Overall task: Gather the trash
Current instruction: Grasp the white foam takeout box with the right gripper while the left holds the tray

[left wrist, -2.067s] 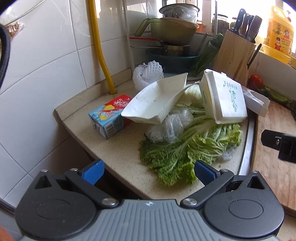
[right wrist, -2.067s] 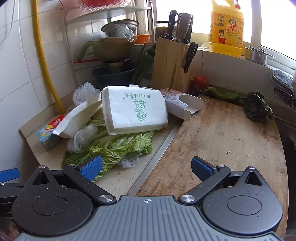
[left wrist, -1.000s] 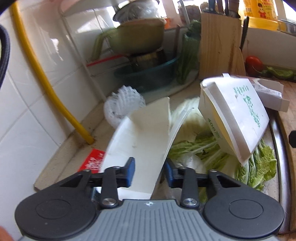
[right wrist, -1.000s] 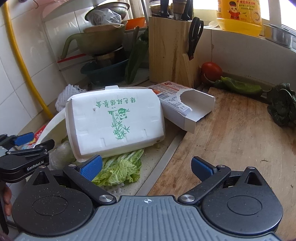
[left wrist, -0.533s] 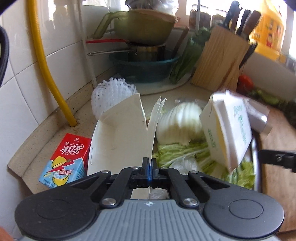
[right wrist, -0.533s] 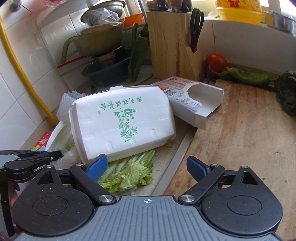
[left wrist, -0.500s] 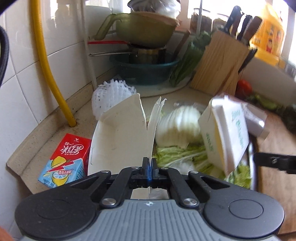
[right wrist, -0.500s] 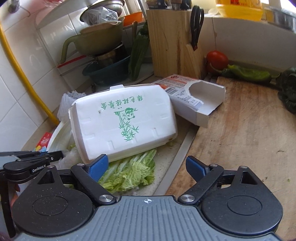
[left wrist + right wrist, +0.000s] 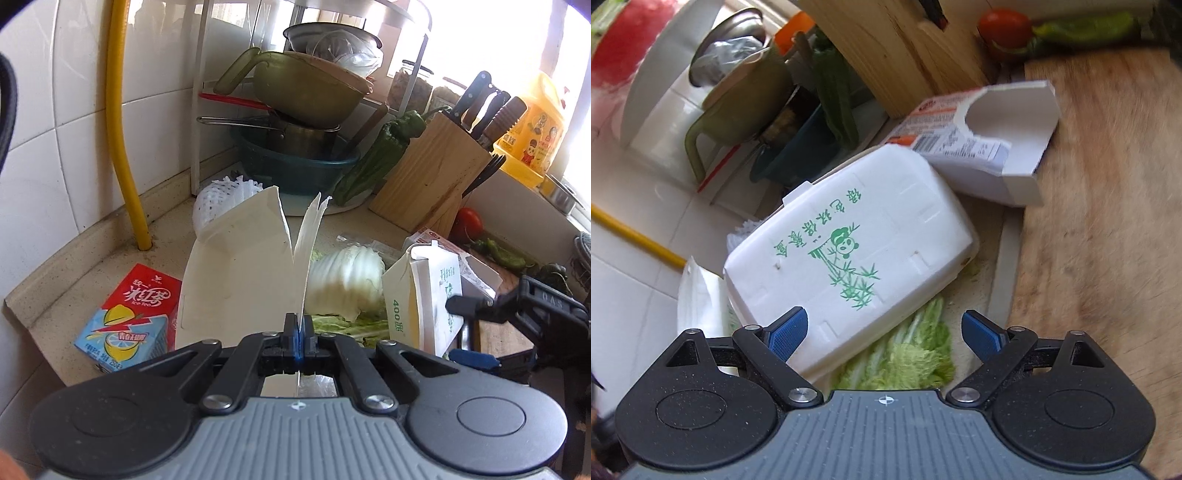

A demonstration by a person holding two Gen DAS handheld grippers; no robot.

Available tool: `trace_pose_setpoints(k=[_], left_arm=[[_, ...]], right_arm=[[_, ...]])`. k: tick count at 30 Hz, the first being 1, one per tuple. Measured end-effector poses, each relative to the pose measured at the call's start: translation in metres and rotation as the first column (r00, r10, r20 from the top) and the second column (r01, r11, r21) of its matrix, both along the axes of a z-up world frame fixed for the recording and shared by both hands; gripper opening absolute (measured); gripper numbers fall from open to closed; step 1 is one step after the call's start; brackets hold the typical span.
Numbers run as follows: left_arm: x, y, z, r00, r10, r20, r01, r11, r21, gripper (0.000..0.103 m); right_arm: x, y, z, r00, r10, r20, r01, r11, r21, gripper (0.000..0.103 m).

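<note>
1. Filling the right side of the right wrist view, the cutting board point(image 9: 1108, 229) shows as a broad blurred wooden sheet; the left wrist view catches only a sliver of it behind the right gripper point(image 9: 469, 332).
2. Counter point(image 9: 74, 280) and wall tiles show plainly only in the left view, with the yellow hose point(image 9: 122, 129) running down to the counter.
3. Stacked basins point(image 9: 299, 110) sit under a rack in the left view; the right view shows them tilted and cropped.
4. The knife block point(image 9: 432, 177) shows its handles in the left view, only its body in the right.
5. The foam box point(image 9: 849, 269) lies tilted on cabbage leaves point(image 9: 908, 354). The right view shows its green panda print; the left view shows it edge-on.
6. The right gripper point(image 9: 882, 332) stands open, its left pad over the box's near corner, the other over the leaves, neither pressing.
7. The left gripper point(image 9: 297, 334) is clamped on the thin edge of an open white tray point(image 9: 240, 280), which rises from its pads; the right view shows only a strip of it.
8. The torn carton point(image 9: 982, 136) lies behind the box, touching it.
9. The juice box point(image 9: 129, 317), left of the tray on the counter, appears only in the left view.
10. The foam net point(image 9: 221, 199) sits behind the tray.
11. A tomato point(image 9: 469, 223) sits by the block.
</note>
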State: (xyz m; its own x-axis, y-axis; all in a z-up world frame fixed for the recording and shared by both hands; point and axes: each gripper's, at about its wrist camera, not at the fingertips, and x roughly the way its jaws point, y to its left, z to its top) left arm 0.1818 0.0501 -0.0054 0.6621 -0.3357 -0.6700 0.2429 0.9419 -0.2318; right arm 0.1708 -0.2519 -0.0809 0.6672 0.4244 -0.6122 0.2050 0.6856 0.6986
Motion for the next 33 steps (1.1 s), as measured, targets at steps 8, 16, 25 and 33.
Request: trace_pose_setpoints(k=[8, 16, 25, 33], left_arm=[[0.003, 0.005, -0.001, 0.998, -0.055, -0.003, 0.055, 0.998, -0.021, 0.001], [0.004, 0.018, -0.001, 0.995, -0.095, 0.006, 0.096, 0.994, -0.061, 0.001], [0.008, 0.034, 0.0, 0.994, -0.11, 0.018, 0.112, 0.989, -0.095, 0.001], [0.008, 0.041, 0.004, 0.991, -0.118, 0.057, 0.123, 0.988, -0.096, 0.002]], right_arm=[[0.017, -0.001, -0.004, 0.993, -0.103, 0.058, 0.092, 0.983, 0.161, 0.095], [0.047, 0.009, -0.009, 0.988, -0.15, 0.016, 0.145, 0.974, 0.176, 0.103], [0.076, 0.017, -0.004, 0.981, -0.178, -0.081, 0.192, 0.955, 0.225, 0.103], [0.08, 0.021, -0.008, 0.985, -0.159, -0.062, 0.17, 0.949, 0.264, 0.096]])
